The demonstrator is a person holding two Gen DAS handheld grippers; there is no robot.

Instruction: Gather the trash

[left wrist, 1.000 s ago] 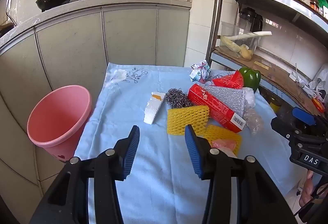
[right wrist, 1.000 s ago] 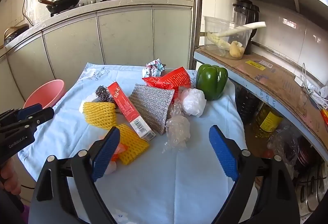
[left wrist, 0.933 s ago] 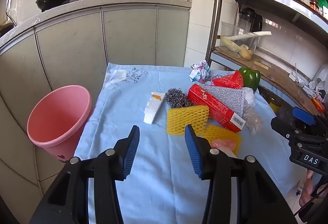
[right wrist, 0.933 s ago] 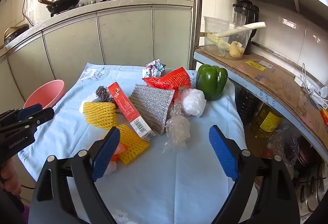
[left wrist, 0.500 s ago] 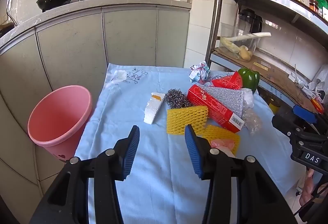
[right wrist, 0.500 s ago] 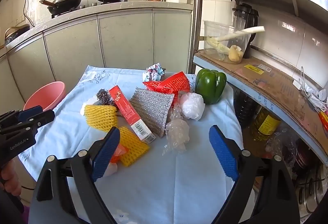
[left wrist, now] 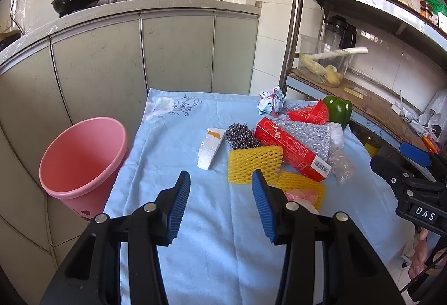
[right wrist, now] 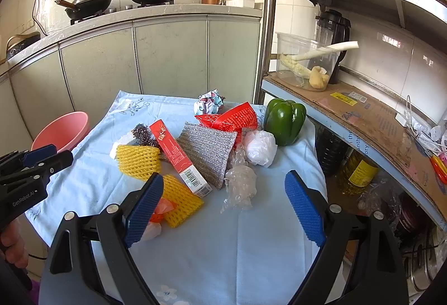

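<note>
A pile of trash lies on the light blue tablecloth (left wrist: 173,143): a white foam piece (left wrist: 211,147), a steel scourer (left wrist: 240,136), yellow foam nets (left wrist: 254,162), a red box (left wrist: 292,150), a silver sponge cloth (right wrist: 208,148), a red wrapper (right wrist: 230,118), crumpled paper (right wrist: 208,104) and clear plastic wrap (right wrist: 241,185). A pink bin (left wrist: 81,162) stands left of the table. My left gripper (left wrist: 220,204) is open and empty above the near cloth. My right gripper (right wrist: 223,207) is open wide and empty, near the plastic wrap.
A green pepper (right wrist: 285,120) sits at the table's far right. A metal shelf rack (right wrist: 349,115) with a clear tub, a blender and an oil bottle stands to the right. Grey cabinets (left wrist: 173,50) with pans on top stand behind the table.
Both grippers have drifted slightly; the view shifts a little. Nothing on the table has moved and both stay open.
</note>
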